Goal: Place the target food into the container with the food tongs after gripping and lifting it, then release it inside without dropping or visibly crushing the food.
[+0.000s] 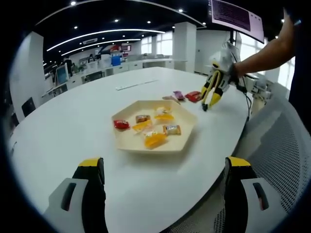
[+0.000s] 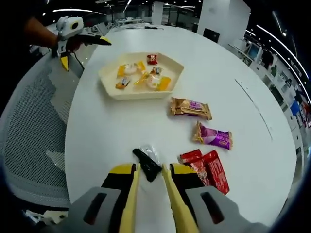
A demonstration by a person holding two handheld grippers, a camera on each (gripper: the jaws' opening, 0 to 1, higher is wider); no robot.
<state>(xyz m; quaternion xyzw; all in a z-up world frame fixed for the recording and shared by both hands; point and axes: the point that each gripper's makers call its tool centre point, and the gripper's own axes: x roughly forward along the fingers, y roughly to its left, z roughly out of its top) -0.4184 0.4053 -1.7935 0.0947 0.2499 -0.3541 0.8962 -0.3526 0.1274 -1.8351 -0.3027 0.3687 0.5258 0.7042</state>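
Right gripper (image 2: 150, 171) pinches a black packet (image 2: 146, 164) on the white table (image 2: 107, 126). Left gripper (image 1: 163, 167) stands wide, facing the hexagonal tray (image 1: 127, 141)

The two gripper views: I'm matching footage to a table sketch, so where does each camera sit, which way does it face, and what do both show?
Left gripper view: rides the left gripper, jaws wide apart, looking across the white table at the hexagonal tray of snacks; the person's arm holds the right gripper beyond.
Right gripper view: rides the right gripper, jaws nearly closed around black tongs, facing the tray; the left gripper shows beyond.
Shared: tray, table, red packets.
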